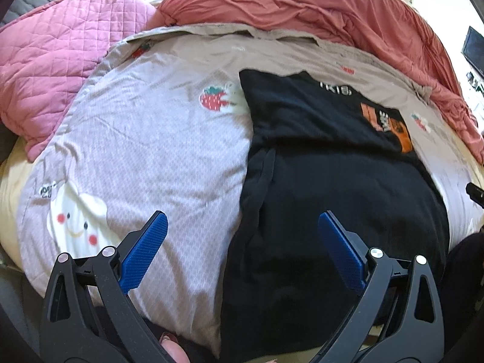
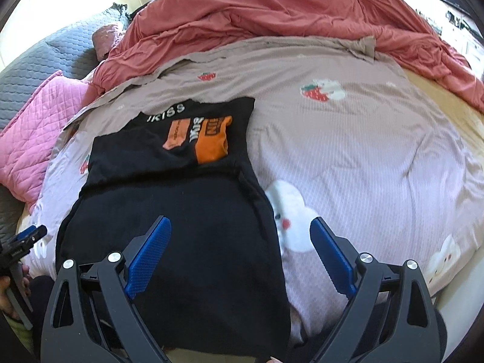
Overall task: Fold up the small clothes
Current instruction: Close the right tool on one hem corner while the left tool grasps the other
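The black shirt runs off the bottom edge of the right wrist view, so its near hem is hidden. Its orange print is too blurred to read in the left wrist view, and the bed cover hides part of a strawberry patch beneath the shirt's corner.

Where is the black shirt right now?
The black shirt lies flat on the strawberry-print cover, left of centre in the right wrist view, below the red blanket.

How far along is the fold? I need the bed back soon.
Done: the black T-shirt lies on the strawberry-print quilt as a narrow strip, both sides apparently folded in. In hand: nothing; the left tongs and right tongs are open, hovering over its near end. Left: probably folding it lengthwise.
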`<state>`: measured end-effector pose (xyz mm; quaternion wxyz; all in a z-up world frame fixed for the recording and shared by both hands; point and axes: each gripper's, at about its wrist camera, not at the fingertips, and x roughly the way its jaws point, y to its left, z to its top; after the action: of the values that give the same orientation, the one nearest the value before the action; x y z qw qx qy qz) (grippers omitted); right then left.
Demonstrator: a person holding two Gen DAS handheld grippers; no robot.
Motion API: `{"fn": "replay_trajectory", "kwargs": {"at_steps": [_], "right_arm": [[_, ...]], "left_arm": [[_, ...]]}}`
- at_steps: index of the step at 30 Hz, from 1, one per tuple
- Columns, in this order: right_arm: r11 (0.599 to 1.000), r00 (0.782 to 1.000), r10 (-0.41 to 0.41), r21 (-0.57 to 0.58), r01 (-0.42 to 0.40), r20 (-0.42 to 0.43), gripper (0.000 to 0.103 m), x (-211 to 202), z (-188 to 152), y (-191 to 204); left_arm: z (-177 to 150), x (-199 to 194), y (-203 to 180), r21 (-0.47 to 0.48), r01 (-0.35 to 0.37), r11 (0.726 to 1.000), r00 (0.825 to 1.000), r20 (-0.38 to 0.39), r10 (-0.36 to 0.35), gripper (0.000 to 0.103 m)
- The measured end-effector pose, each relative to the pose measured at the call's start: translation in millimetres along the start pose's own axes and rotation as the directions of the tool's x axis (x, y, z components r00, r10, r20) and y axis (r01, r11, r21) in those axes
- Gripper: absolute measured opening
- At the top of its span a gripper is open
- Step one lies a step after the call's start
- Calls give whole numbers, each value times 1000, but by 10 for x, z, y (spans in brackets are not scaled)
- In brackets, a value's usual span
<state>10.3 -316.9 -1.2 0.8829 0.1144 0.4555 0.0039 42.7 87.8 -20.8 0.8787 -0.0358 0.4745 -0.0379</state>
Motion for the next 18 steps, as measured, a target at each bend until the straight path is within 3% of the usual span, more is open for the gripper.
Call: {"fn": "replay_trajectory", "kwargs": {"at_steps": [6, 12, 18], "right_arm": [[1000, 999, -10, 3, 11, -50, 92, 46, -95, 7], [998, 982, -53, 31, 60, -181, 92, 268, -197, -91], [997, 963, -58, 40, 71, -262, 91, 460, -273, -132]], "left_arm": [[-192, 129, 2, 0, 3, 1000, 995, -100, -3, 93], [-359, 357, 80, -81, 32, 996, 976, -211, -48, 93], [-403, 419, 121, -105, 19, 994, 977, -211, -40, 91]]}}
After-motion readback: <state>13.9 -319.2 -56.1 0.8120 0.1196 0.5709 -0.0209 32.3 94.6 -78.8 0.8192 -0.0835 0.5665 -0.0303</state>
